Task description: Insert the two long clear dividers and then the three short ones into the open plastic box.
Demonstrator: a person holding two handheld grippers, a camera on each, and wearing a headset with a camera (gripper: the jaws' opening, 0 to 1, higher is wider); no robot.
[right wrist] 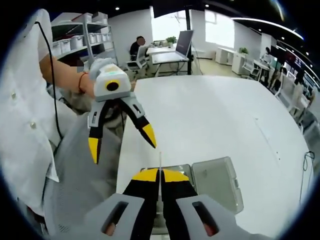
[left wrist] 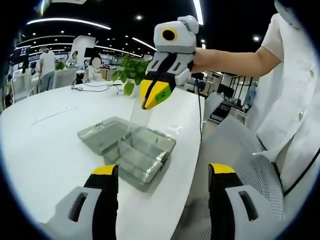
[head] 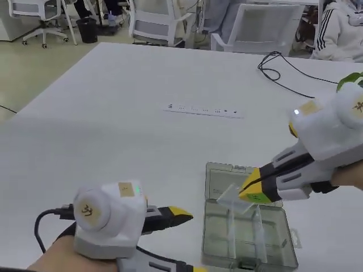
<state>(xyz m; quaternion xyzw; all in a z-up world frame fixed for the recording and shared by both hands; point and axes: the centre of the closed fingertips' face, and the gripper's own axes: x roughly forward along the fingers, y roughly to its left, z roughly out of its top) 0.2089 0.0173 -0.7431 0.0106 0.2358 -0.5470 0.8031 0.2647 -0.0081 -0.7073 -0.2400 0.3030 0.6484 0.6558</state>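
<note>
The open clear plastic box (head: 282, 245) lies near the table's front edge, its lid (head: 222, 175) folded flat behind it. Two long clear dividers (head: 232, 233) seem to stand lengthwise inside. My right gripper (head: 253, 190) hangs just above the box's rear part, shut on a small clear divider (head: 233, 199) that points down at the box. In the left gripper view that divider (left wrist: 139, 116) hangs under the right gripper (left wrist: 151, 96), above the box (left wrist: 131, 148). My left gripper (head: 186, 241) is open left of the box, holding nothing; its jaws (left wrist: 163, 172) stand wide apart. The right gripper view looks edge-on at the divider (right wrist: 160, 163).
A white power strip (head: 204, 110) lies mid-table. A black cable (head: 279, 72) curls at the back right beside a green plant (head: 351, 80). Chairs and a seated person stand beyond the far edge. A person's white sleeve (left wrist: 295, 85) is on the right.
</note>
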